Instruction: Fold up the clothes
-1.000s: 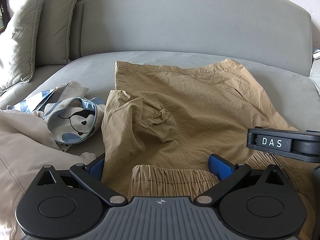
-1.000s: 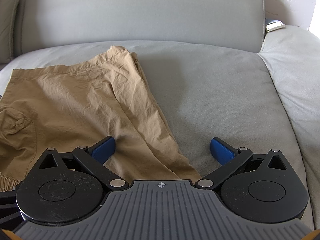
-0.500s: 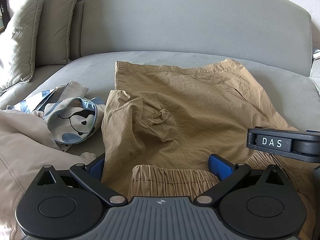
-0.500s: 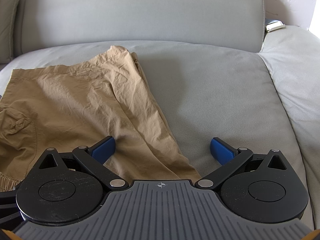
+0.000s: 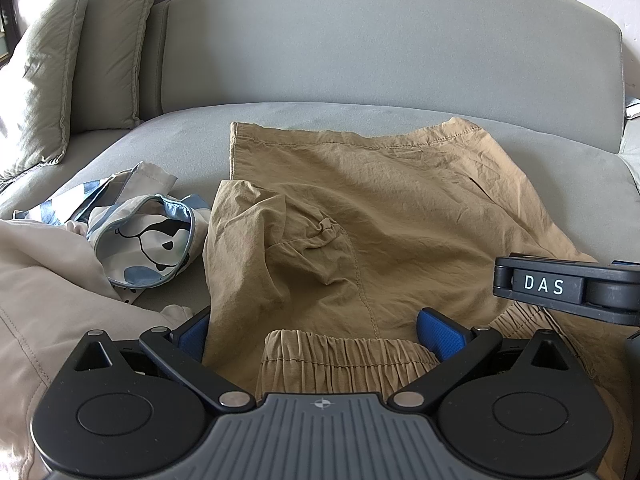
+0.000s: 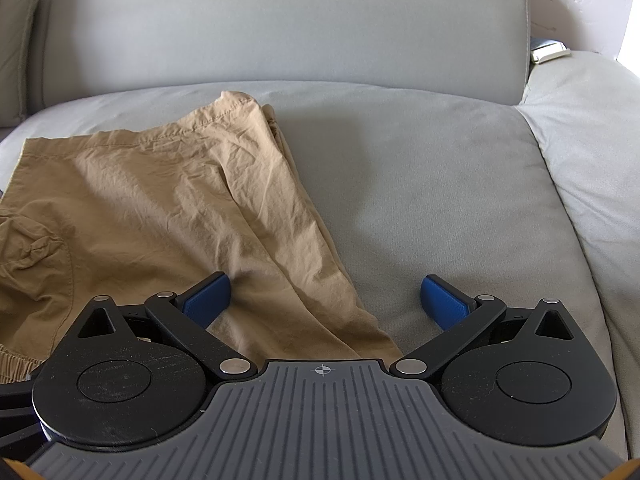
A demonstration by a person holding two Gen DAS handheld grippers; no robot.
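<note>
The tan shorts (image 5: 380,208) lie spread on the grey sofa (image 5: 360,60), waistband (image 5: 344,356) nearest the cameras and leg hems toward the backrest. The left leg is partly doubled over itself, with a bunched knot of cloth near the middle.

The left gripper (image 5: 320,334) is released, its blue pads wide apart on either side of the waistband, gripping nothing. The right gripper (image 6: 324,300) is likewise spread wide, one pad over the shorts' right edge and the other over bare cushion.

The cloth looks thin, light and limp, already creased; it will likely sag and slide on itself rather than hold a line. The gathered elastic waistband is the thickest, firmest part, so its two ends seem the best places to pinch. The stitched hems are the next best hold.

A patterned garment (image 5: 148,248) and a beige cloth (image 5: 44,280) lie just left of the shorts; a sweeping fold could snag them.
</note>
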